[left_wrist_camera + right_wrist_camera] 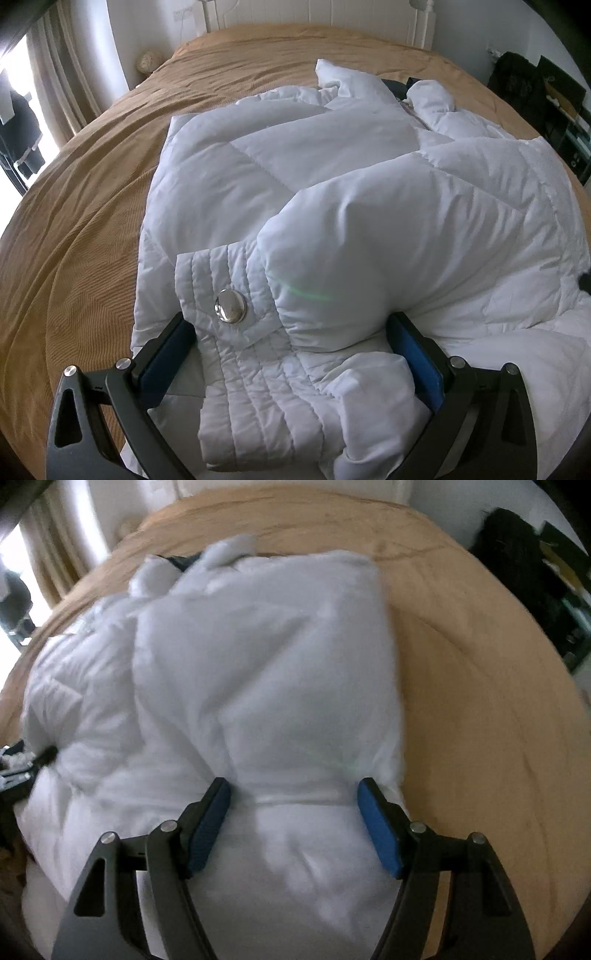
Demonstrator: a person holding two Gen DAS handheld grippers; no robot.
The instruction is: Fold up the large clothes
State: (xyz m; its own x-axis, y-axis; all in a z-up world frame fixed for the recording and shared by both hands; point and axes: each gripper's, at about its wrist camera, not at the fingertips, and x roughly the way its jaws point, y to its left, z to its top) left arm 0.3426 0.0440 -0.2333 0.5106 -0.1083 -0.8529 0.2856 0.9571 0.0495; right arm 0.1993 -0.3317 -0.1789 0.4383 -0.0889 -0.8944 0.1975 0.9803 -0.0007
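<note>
Spread wide at lower frame, the left gripper (291, 332) straddles a stitched cuff (236, 332) with a shiny metal snap (231, 306) on the puffy white quilted jacket (332, 184), which covers the tan bedspread (74, 221). Blurred in the right wrist view, the right gripper (293, 794) is likewise spread over a smooth padded fold of the jacket (258, 664) at centre frame, whose lower edge is cut off.

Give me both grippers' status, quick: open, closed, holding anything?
Left gripper: open, jaws wide either side of the white jacket's cuff, not clamped.
Right gripper: open, straddling bunched jacket fabric, not clamped.

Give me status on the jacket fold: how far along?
Partway. Done: both sleeves of the white puffer jacket lie folded in across the body on the tan bedspread. In hand: left gripper open around the snap-button cuff; right gripper open astride the other sleeve. Left: folding the body.
</note>
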